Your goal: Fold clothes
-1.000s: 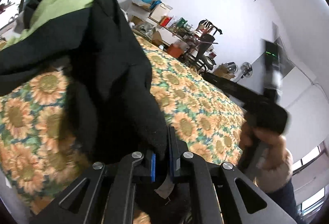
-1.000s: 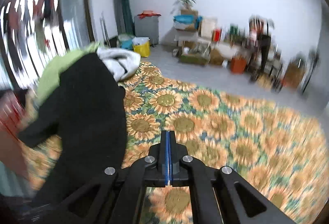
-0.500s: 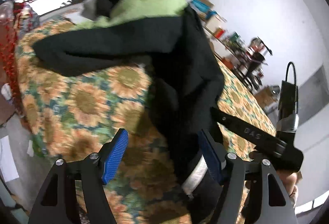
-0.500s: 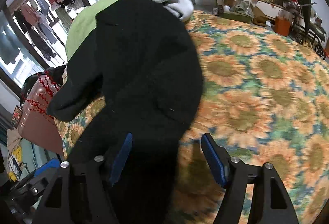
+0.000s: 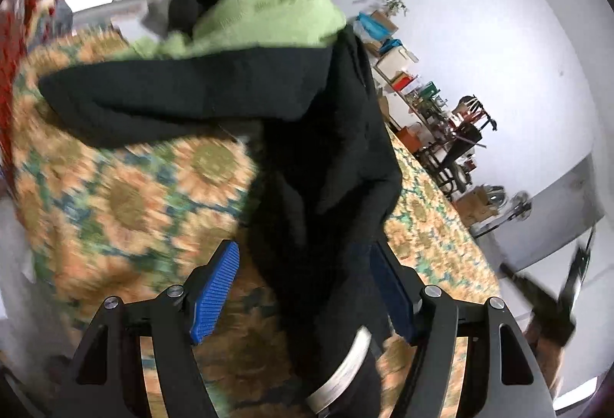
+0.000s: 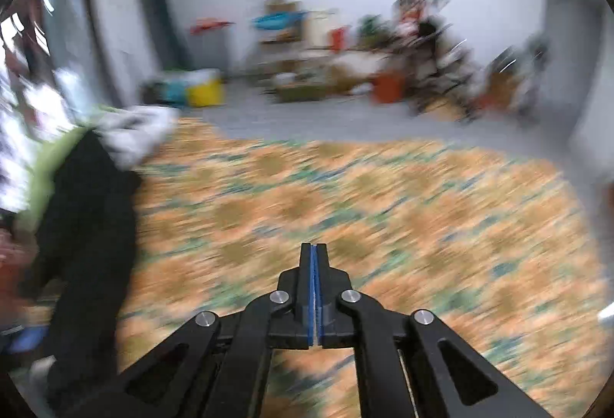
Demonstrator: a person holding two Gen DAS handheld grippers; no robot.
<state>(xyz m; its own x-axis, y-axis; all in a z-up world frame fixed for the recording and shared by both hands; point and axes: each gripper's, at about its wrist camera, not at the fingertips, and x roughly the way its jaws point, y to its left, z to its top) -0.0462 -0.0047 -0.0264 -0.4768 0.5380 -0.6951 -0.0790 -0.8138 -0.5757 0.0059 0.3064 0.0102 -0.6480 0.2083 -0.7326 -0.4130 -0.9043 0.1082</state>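
Right gripper swung off black garment and just closed empty, left gripper wide, garment seemingly loose between.

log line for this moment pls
left gripper: open, black garment between pads | right gripper: just closed, empty | sunflower sheet

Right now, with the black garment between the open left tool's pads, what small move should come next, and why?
Probably close the left tool on the black garment: its jaws stand apart with cloth hanging between them, unpinched, while the right tool has just shut on nothing.
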